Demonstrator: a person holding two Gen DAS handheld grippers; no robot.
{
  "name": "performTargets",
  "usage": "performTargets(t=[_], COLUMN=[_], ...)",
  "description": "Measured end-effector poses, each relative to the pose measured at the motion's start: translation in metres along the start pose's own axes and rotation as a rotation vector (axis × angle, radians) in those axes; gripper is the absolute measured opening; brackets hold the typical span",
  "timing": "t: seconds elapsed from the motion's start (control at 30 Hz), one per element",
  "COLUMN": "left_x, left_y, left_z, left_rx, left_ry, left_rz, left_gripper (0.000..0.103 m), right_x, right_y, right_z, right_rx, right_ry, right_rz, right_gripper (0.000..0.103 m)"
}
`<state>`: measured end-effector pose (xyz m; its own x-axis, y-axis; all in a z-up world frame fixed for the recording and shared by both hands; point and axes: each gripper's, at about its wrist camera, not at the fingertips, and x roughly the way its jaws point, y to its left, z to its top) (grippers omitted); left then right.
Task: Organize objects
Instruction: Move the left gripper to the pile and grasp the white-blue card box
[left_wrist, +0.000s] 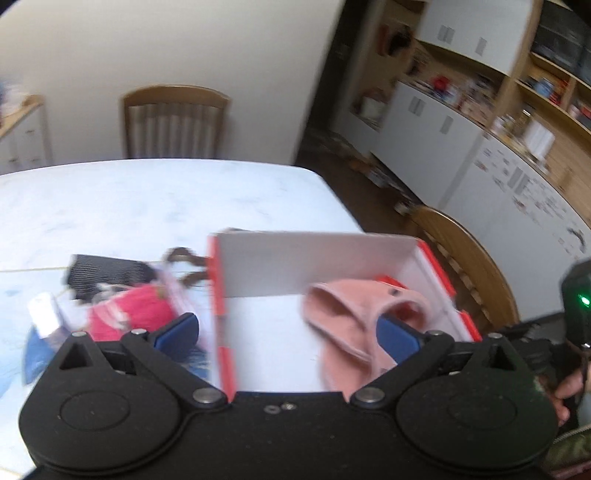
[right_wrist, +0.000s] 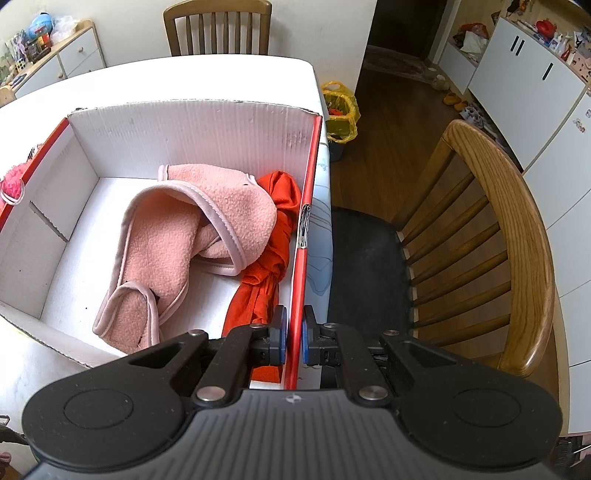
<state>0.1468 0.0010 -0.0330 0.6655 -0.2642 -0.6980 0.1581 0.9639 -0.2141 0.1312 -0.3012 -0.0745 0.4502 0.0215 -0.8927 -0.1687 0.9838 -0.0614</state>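
While right gripper (right_wrist: 294, 338) jaws clamp box (right_wrist: 207, 122) wall, left gripper (left_wrist: 288, 334) gapes — two garments inside.

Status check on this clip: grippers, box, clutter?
Left gripper open, empty. Right gripper shut on box wall. Pink fleece, orange cloth inside. Pile outside.

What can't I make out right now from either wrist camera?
- Pile left of the box, left wrist view: motion blur; only a red fuzzy thing and a black patterned piece show.
- Orange cloth, right wrist view: lower end behind the right gripper.
- Pink fleece garment: its type is unclear.
- Box's near wall: cut off by both grippers' bodies.
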Motion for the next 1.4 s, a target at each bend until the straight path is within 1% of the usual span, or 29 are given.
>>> performTargets(t=[0.1, 0.2, 0.33, 0.43, 0.6, 0.7, 0.83, 0.9, 1.0, 1.07, 1.13, 1.17, 1.23, 1.3, 1.4], left_x=[-0.009, -0.016, -0.014, -0.003, 0.022, 0.034, 0.046, 0.049, 0.057, 0.060, 0.063, 0.063, 0.065, 0.067, 0.067], left_y=[0.023, 0.049, 0.081, 0.102, 0.132, 0.145, 0.156, 0.160, 0.163, 0.162, 0.163, 0.163, 0.163, 0.163, 0.164], left_z=[0.001, 0.005, 0.011, 0.015, 0.016, 0.011, 0.006, 0.005, 0.002, 0.000, -0.002, -0.003, -0.005, -0.008, -0.012], left_rx=[-0.030, -0.068, -0.113, -0.130, -0.196, -0.220, -0.243, -0.240, -0.223, -0.221, -0.224, -0.222, -0.217, -0.224, -0.237], left_ry=[-0.029, -0.054, -0.057, -0.044, -0.002, 0.024, 0.038, 0.039, 0.057, 0.067, 0.070, 0.069, 0.075, 0.081, 0.078], left_rz=[0.076, 0.180, 0.302, 0.379, 0.453, 0.515, 0.563, 0.588, 0.612, 0.616, 0.612, 0.611, 0.602, 0.590, 0.573], left_gripper=[0.102, 0.102, 0.102, 0.102, 0.102, 0.102, 0.102, 0.101, 0.098, 0.091, 0.088, 0.083, 0.077, 0.073, 0.065], right_x=[0.000, 0.000, -0.001, -0.001, 0.000, 0.000, 0.001, 0.001, 0.001, 0.001, 0.001, 0.001, 0.001, 0.001, 0.001], right_y=[0.001, 0.002, 0.003, 0.004, 0.005, 0.006, 0.007, 0.008, 0.008, 0.008, 0.009, 0.009, 0.009, 0.008, 0.009], right_z=[0.001, 0.002, 0.003, 0.004, 0.005, 0.006, 0.006, 0.006, 0.006, 0.006, 0.005, 0.005, 0.005, 0.005, 0.005], right_rx=[-0.003, -0.005, -0.007, -0.009, -0.009, -0.010, -0.012, -0.013, -0.013, -0.012, -0.012, -0.012, -0.012, -0.013, -0.012], right_ry=[0.003, 0.007, 0.012, 0.017, 0.021, 0.024, 0.026, 0.025, 0.026, 0.026, 0.026, 0.026, 0.026, 0.026, 0.026], right_rz=[-0.005, -0.010, -0.014, -0.019, -0.024, -0.029, -0.033, -0.036, -0.037, -0.039, -0.040, -0.040, -0.041, -0.041, -0.040], right_gripper=[0.007, 0.008, 0.008, 0.008, 0.008, 0.008, 0.008, 0.008, 0.008, 0.008, 0.008, 0.008, 0.008, 0.008, 0.008])
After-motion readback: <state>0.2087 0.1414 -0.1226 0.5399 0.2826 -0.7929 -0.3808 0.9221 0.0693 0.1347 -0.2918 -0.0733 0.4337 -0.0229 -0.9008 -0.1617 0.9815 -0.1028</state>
